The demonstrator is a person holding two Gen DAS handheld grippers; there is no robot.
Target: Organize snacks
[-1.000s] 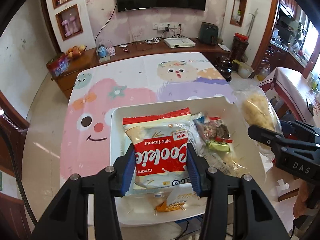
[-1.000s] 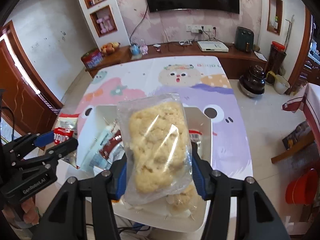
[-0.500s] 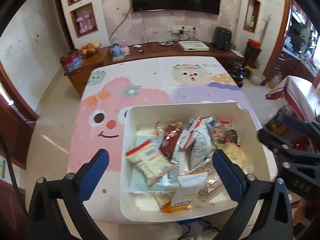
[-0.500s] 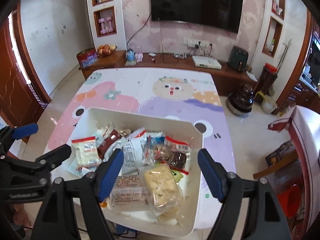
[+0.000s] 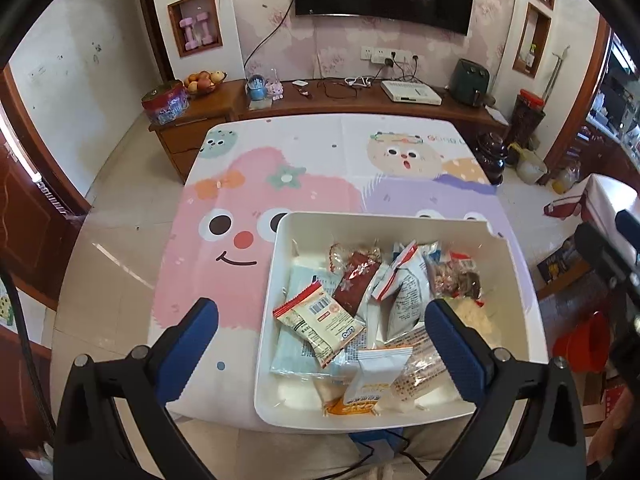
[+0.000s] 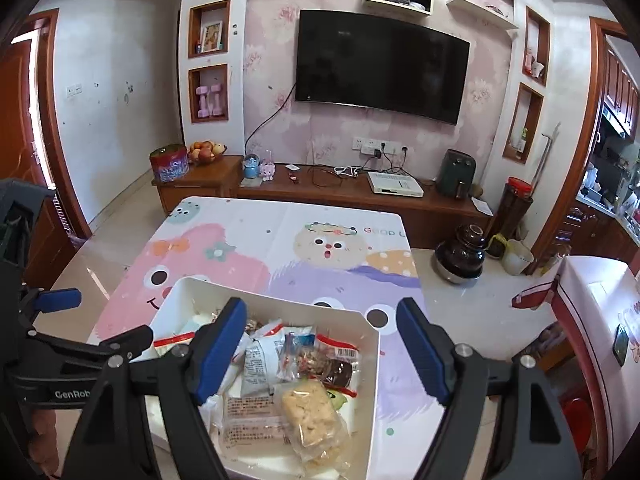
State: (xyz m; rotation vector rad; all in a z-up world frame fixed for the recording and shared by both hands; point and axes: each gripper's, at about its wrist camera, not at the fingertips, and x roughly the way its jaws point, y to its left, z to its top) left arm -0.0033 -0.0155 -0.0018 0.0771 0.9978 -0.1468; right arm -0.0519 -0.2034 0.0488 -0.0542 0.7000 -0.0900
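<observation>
Both grippers have let go since a second ago: the cookie pack (image 5: pixel 318 322) that the left gripper (image 5: pixel 320 344) held and the clear bag of pale crackers (image 6: pixel 310 410) that the right gripper (image 6: pixel 322 350) held now lie in the white bin (image 5: pixel 516 280), and both views have pulled back and risen.

Left gripper's tongs stand wide apart with nothing between them, one blue pad (image 5: pixel 188 344) low left of centre over the tablecloth (image 5: pixel 280 168), the other low right over the bin's snacks. Right gripper's tongs are likewise spread and empty, framing the bin from above in the lower middle of its view.

Snacks fill the bin, which sits at the near edge of the cartoon tablecloth, lower centre in both views. Cookie pack lies red-edged and tilted on a pale blue packet (image 5: pixel 298 344) at the bin's left side. Beside it, toward the middle, rests a dark red sachet (image 5: pixel 356 280), then white packets with red trim (image 5: pixel 400 284). Cracker bag lies at the bin's near right corner, touching a printed clear wrapper (image 6: pixel 248 420). A white-and-orange packet (image 5: pixel 372 380) leans at the bin's near wall.

Far behind, a dark television (image 6: pixel 380 64) hangs on the pink wall above a wooden cabinet (image 6: pixel 320 192).
</observation>
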